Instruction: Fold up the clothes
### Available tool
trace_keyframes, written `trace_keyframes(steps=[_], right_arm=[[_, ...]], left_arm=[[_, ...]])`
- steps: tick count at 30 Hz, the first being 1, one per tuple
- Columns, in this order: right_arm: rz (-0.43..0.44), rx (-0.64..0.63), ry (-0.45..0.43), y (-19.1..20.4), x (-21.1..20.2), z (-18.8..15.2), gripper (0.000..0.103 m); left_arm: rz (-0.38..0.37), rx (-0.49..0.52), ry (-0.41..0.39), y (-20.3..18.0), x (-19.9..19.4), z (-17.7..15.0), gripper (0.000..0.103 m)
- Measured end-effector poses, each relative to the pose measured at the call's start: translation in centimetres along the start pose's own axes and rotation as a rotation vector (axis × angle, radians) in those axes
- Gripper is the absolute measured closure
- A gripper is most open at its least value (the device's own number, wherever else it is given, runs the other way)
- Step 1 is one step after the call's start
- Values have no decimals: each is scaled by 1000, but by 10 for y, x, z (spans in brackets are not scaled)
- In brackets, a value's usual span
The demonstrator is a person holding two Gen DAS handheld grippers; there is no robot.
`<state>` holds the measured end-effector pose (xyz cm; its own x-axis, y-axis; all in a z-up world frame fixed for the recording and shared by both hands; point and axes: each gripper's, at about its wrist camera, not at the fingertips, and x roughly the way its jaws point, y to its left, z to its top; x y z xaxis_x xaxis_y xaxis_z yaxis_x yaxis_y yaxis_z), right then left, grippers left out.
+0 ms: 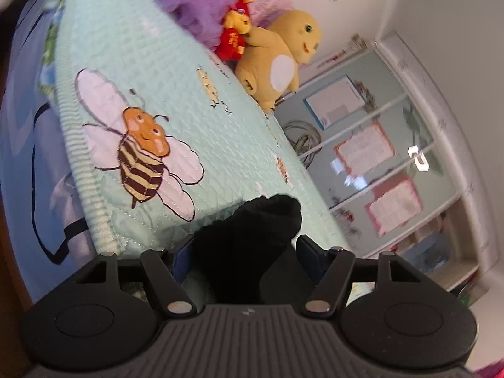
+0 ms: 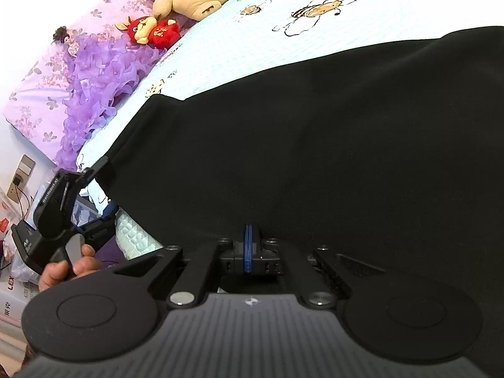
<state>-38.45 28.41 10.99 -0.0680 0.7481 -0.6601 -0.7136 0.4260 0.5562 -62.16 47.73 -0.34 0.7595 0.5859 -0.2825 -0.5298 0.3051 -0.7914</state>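
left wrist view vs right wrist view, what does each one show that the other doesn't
Only the left wrist view shows the glass-fronted cabinet with papers behind its doors, and the big embroidered bee up close. Only the right wrist view shows the black garment spread wide, the left tongs at its corner, the hand holding them, and the purple ruffled doll dress. Both show the bee-print quilt, the yellow plush and the red plush.

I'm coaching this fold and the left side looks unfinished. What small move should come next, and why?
Probably close the left gripper on the bunched corner of the black garment. Its jaws stand wide with that cloth between them, apparently not pinched, while the right gripper is shut at the near hem. Both ends need a hold before lifting over the bee quilt.
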Motion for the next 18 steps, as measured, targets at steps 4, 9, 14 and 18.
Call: trace_keyframes(steps=[4, 9, 14, 18], right_arm=[[18, 27, 1, -5, -2, 0, 103], [12, 5, -1, -2, -2, 0, 103], [7, -16, -8, -1, -2, -1, 103], [19, -7, -20, -4, -4, -4, 103]], left_arm=[[-3, 4, -6, 1, 0, 0, 45], [-13, 15, -1, -2, 0, 5, 73], [-70, 14, -9, -22, -2, 12, 83], [-139, 75, -18, -52, -6, 17, 85]])
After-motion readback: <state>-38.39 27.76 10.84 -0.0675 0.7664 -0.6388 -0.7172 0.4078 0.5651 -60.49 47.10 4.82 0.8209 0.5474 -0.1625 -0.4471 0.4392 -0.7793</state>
